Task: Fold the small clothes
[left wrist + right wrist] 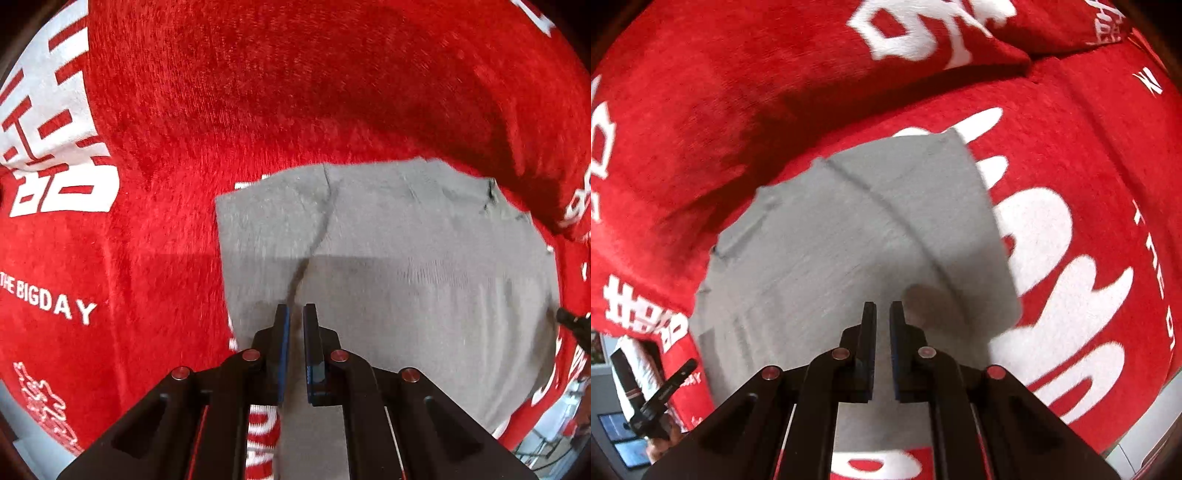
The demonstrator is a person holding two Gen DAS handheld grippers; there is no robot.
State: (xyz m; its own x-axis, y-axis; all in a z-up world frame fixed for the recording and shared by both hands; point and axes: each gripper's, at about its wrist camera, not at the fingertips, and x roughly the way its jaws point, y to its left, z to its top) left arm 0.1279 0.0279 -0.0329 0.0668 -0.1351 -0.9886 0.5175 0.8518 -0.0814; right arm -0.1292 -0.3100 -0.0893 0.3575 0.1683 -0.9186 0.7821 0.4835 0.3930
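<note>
The grey garment (388, 258) lies flat on the red bedspread with white lettering (166, 129), directly under both grippers. The left gripper (294, 314) and the right gripper (882, 310) both have their jaws almost together with nothing between them. The cloth looks thin, light and soft, so it will probably sag and wrinkle; I would pinch it at an edge or corner, not in the middle.
</note>
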